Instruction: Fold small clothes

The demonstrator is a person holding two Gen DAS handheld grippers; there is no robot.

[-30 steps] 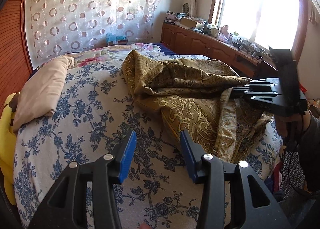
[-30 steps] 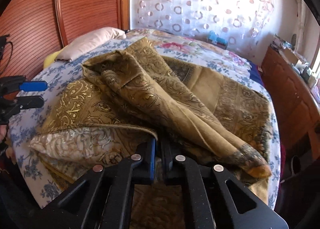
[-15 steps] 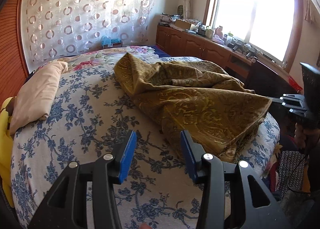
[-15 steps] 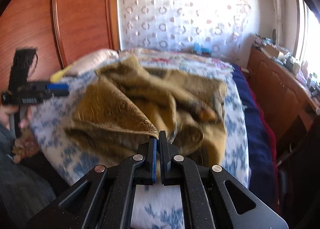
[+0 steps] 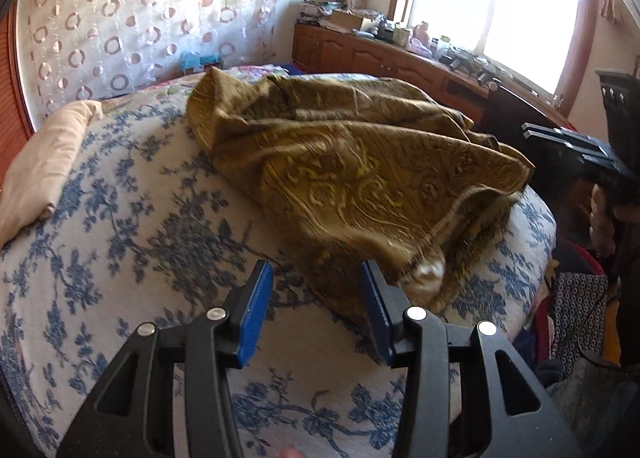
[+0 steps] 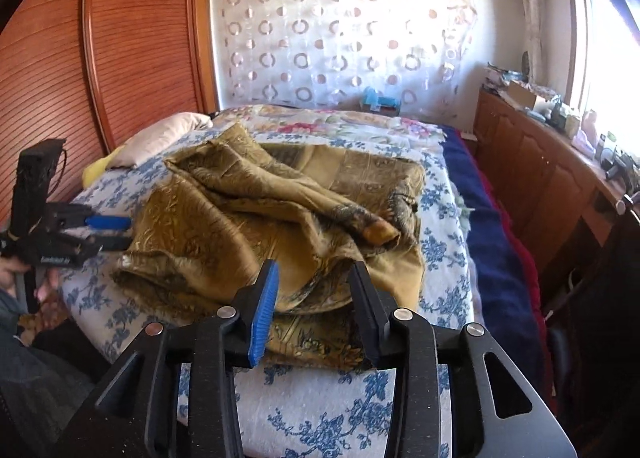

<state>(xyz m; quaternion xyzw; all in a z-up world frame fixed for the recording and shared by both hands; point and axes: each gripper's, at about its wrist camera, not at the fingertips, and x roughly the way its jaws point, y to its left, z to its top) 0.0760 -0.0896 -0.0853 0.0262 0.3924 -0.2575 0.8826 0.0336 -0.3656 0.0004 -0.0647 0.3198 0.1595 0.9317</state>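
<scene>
Your left gripper (image 5: pixel 316 286) has its fingers spread with nothing between them, above the floral bedspread (image 5: pixel 132 242); the crumpled gold cloth (image 5: pixel 360 162) lies just ahead and right of its right finger. Your right gripper (image 6: pixel 314 288) is opening, fingers apart and empty, the gold cloth directly ahead beyond their tips.

Bedspread (image 5: pixel 132 226), near-left part: bare, open to approach. Crumpled gold cloth (image 5: pixel 360 178): heaped over right half of bed, bulky folds, near edge overhanging. Pillow (image 5: pixel 44 162): along far-left side, against wooden panel (image 6: pixel 120 58). Cabinet (image 6: pixel 532 166): right of bed, cluttered top, narrow aisle between. Left gripper (image 5: pixel 316 306), right gripper (image 6: pixel 314 298): jaws apart, right opening, nothing between.
</scene>
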